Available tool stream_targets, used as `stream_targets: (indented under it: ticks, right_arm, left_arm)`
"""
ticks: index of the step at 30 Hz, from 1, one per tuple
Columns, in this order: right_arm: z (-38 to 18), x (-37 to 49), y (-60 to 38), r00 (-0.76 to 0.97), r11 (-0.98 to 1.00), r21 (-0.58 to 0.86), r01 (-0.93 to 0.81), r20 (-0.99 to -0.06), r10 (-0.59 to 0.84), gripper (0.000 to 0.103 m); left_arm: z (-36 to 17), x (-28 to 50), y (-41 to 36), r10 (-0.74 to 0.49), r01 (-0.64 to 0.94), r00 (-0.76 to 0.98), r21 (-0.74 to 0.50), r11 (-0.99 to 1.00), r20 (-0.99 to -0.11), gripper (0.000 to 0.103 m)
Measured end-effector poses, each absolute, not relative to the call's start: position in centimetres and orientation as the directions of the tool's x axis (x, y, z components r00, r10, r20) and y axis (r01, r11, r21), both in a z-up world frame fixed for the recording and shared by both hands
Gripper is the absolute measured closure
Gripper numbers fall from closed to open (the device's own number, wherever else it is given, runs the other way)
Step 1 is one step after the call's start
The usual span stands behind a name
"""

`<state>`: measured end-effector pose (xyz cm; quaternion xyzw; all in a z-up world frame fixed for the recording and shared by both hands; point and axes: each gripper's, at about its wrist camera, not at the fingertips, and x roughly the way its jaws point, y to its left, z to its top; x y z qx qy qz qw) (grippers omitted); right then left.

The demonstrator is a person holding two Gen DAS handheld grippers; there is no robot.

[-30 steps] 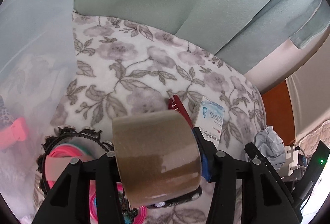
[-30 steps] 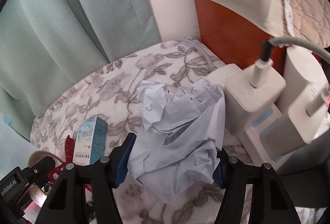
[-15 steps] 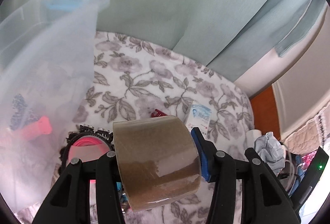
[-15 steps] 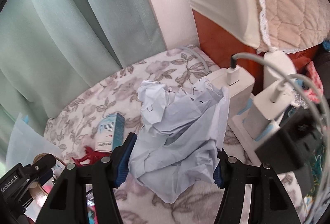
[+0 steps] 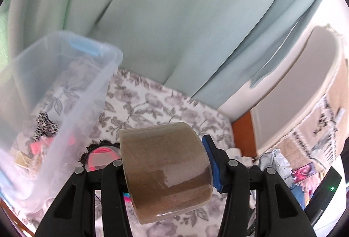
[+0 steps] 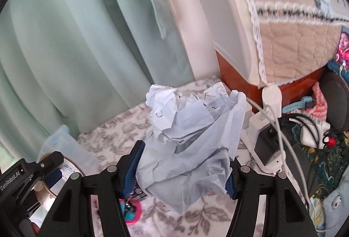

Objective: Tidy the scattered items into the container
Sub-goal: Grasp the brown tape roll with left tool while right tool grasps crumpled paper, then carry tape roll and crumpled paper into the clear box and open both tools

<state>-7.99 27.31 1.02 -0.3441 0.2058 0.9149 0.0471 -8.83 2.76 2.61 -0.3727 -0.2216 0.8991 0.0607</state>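
My left gripper (image 5: 165,173) is shut on a brown packing tape roll (image 5: 165,169) and holds it up in the air, right of the clear plastic container (image 5: 72,93). The container holds several small items, among them a leopard-print piece (image 5: 44,127) and something pink (image 5: 39,146). My right gripper (image 6: 183,169) is shut on a crumpled pale blue paper ball (image 6: 192,138), lifted above the floral cloth (image 6: 122,130). The left gripper and its tape roll (image 6: 45,191) show at the lower left of the right wrist view.
A black-rimmed pink round object (image 5: 98,156) lies on the floral cloth (image 5: 152,101) under the left gripper. White chargers and cables (image 6: 268,110) stand at the right by an orange-brown bed frame (image 6: 240,82). Pale green curtains (image 5: 174,18) hang behind.
Both grippers have risen with their loads. The container's open top has come into the left wrist view, and the small box and red item have dropped out of sight.
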Motion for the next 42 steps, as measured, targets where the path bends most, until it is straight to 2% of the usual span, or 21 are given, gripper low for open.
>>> stream_targets:
  ticks: [12, 20, 33, 42]
  right_arm:
    - [9.7, -2.9, 23.0, -0.864, -0.928, 0.364, -0.081, -0.49, -0.117, 0.038]
    - [12.3, 0.5, 19.1, -0.884, -0.946, 0.324, 0.025, -0.436, -0.172, 0.037]
    - [14.2, 2.1, 11.9, -0.868, -0.957, 0.239, 0.162, -0.427, -0.254, 0.038]
    - [12.9, 0.5, 6.3, -0.819, -0.953, 0.166, 0.255, -0.486, -0.304, 0.038]
  left_arm:
    - [9.8, -2.3, -1.2, 0.241, 0.028, -0.825, -0.462, -0.886, -0.511, 0.051]
    - [11.3, 1.8, -4.5, 0.217, 0.042, -0.864, -0.495, -0.868, -0.454, 0.051]
    - [11.0, 4.2, -13.1, 0.142, 0.139, -0.901, -0.583, -0.8, -0.41, 0.051]
    - [8.7, 4.0, -17.7, 0.113, 0.186, -0.902, -0.61, -0.77, -0.418, 0.051]
